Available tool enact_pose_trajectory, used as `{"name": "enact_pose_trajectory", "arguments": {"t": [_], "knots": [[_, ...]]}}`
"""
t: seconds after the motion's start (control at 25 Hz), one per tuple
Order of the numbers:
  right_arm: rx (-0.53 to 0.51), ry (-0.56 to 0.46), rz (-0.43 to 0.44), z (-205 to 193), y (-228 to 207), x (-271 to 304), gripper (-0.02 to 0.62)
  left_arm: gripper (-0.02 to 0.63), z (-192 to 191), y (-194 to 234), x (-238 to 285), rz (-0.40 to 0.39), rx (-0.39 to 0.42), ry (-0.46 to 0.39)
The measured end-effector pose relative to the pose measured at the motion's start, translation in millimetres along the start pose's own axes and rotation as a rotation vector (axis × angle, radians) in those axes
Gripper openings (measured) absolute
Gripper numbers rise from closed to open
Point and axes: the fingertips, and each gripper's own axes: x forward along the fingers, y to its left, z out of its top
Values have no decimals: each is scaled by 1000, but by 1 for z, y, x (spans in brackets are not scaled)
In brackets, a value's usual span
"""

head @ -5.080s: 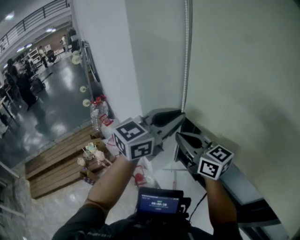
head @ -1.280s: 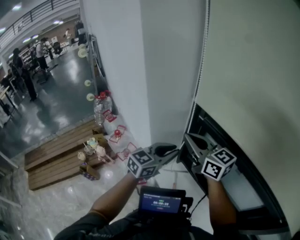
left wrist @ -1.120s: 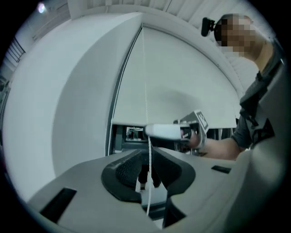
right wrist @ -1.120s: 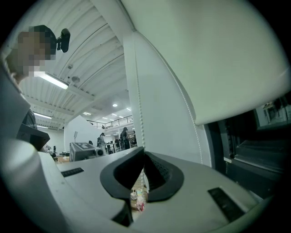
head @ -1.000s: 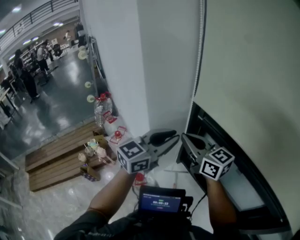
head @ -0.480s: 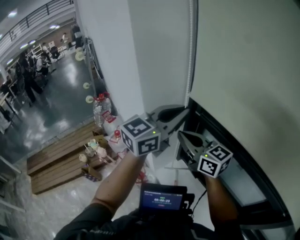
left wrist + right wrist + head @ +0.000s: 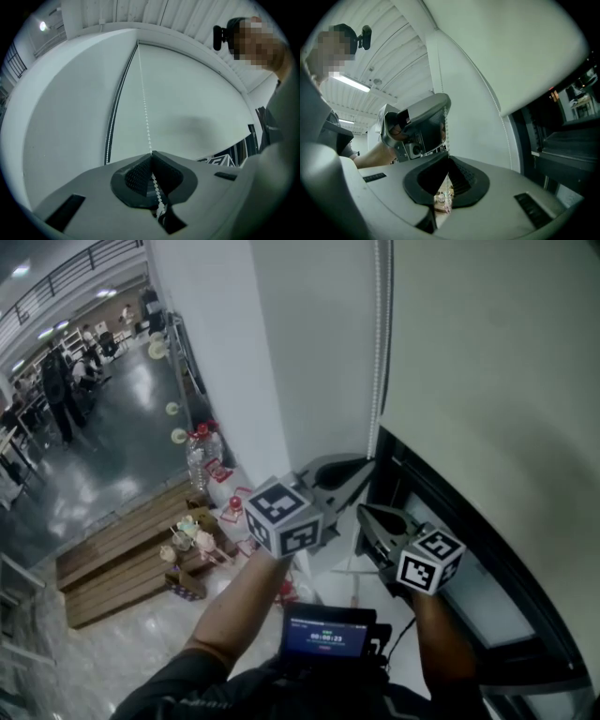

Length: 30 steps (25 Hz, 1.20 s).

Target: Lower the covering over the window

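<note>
A white roller blind (image 7: 487, 381) hangs over the dark window (image 7: 441, 521); its lower edge slants from mid-frame to the right. The white bead chain (image 7: 379, 352) hangs down the blind's left side. My left gripper (image 7: 367, 465) grips the bead chain (image 7: 144, 108) between its pads; its jaws (image 7: 151, 153) have just been closing on it. Just below, my right gripper (image 7: 361, 510) is shut, and the bead chain (image 7: 446, 126) runs down into its tips (image 7: 448, 158). The blind (image 7: 497, 51) fills the upper right of the right gripper view.
A white wall (image 7: 225, 381) stands left of the window. Far below lie wooden steps (image 7: 122, 559), water bottles (image 7: 202, 460) and small items. People stand in the hall (image 7: 61, 390) at far left. A screen device (image 7: 328, 634) sits at my chest.
My left gripper has risen from beside the right gripper to just above it along the chain, and its jaws have closed on the chain. The right gripper has stayed put.
</note>
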Motion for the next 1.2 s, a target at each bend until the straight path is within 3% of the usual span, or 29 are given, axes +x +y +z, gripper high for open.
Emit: {"name": "enact_pose_trajectory", "arguments": {"t": [0.52,0.76,0.92,1.2], "knots": [[68,142,-62,-68,-19,3,3,6,-75,-2,-14,5,-82,79],[-31,214,-147,-70,-30,-3,43,6,-80,7,-19,22,-65,96],[-58,142,-138,-25,-28,-16,84,6,-80,13,-22,28,-82,91],[-117,-54,1,76,8,-12,84,6,-82,7,-16,-5,-68,86]]}}
